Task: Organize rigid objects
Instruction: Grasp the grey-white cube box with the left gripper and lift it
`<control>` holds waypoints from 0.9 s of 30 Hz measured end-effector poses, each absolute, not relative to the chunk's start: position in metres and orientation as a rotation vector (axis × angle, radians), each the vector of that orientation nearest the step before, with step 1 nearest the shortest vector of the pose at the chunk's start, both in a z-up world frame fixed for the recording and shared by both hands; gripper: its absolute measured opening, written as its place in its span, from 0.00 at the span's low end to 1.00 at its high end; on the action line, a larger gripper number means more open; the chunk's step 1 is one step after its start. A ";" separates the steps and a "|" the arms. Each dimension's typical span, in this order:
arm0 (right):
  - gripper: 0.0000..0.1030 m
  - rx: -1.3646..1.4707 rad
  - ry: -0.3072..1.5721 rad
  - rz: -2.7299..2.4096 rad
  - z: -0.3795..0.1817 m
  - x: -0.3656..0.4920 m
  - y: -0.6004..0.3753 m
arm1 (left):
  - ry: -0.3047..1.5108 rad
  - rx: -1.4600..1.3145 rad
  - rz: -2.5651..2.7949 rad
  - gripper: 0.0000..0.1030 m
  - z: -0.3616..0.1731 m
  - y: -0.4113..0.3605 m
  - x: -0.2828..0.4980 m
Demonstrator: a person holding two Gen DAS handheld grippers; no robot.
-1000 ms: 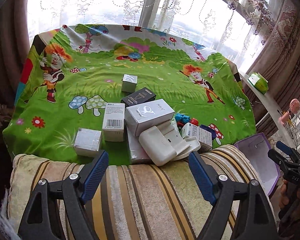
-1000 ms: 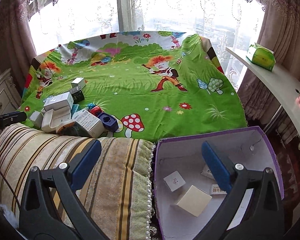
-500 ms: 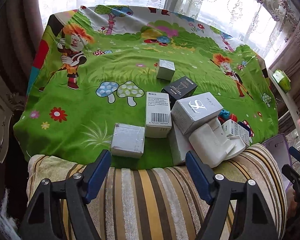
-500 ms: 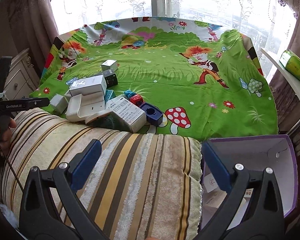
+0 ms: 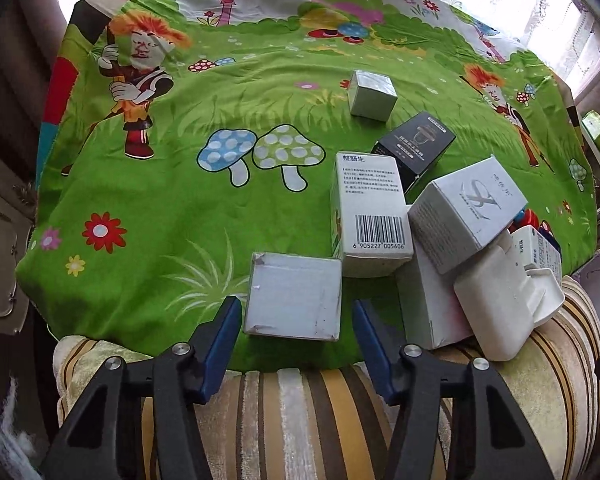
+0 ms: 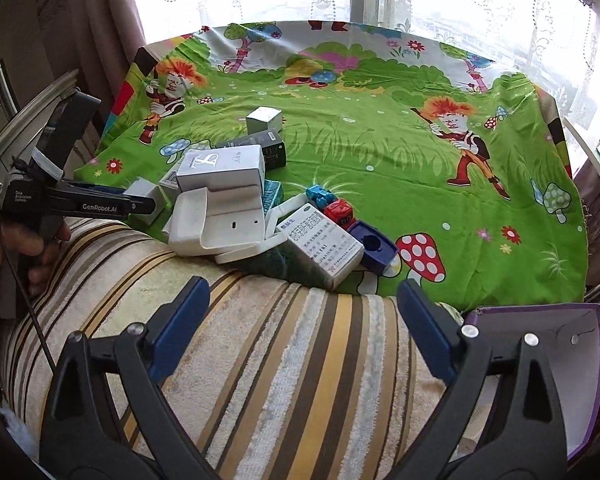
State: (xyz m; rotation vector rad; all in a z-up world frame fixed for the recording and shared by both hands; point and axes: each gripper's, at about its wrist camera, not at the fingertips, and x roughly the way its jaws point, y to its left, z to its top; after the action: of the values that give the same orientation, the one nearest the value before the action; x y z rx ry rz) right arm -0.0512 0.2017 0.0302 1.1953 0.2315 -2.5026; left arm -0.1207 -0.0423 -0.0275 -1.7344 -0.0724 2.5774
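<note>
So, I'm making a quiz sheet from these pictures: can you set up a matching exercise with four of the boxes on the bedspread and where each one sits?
Things:
1. plain white square box
2. barcode box
3. black box
4. purple bin

Places:
A. off the bedspread's right corner, beside the striped cushion
B. between the closing pads of the left gripper, not yet pressed
C. lying directly behind the plain white square box
D. beyond the barcode box, near the small grey cube

Pairs: 1-B, 2-C, 3-D, 4-A
</note>
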 end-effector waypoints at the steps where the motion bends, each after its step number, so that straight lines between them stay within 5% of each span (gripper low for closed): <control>1: 0.93 1.191 0.245 -2.495 0.030 -0.052 0.195 | -0.071 -1.735 2.574 0.53 -0.029 -0.042 -0.122; 21: 0.87 1.200 0.624 -2.399 0.005 -0.069 0.101 | -0.148 -1.676 2.596 0.45 -0.035 -0.050 -0.118; 27: 0.78 1.246 0.680 -2.351 -0.007 -0.076 0.088 | -0.206 -1.644 2.606 0.45 -0.032 -0.056 -0.116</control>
State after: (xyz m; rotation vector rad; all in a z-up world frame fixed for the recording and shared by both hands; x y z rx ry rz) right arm -0.0764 0.0884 -0.0069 1.2462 0.6804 -2.3507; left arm -0.1158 -0.0559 -0.0321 -1.6443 -0.2058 2.6059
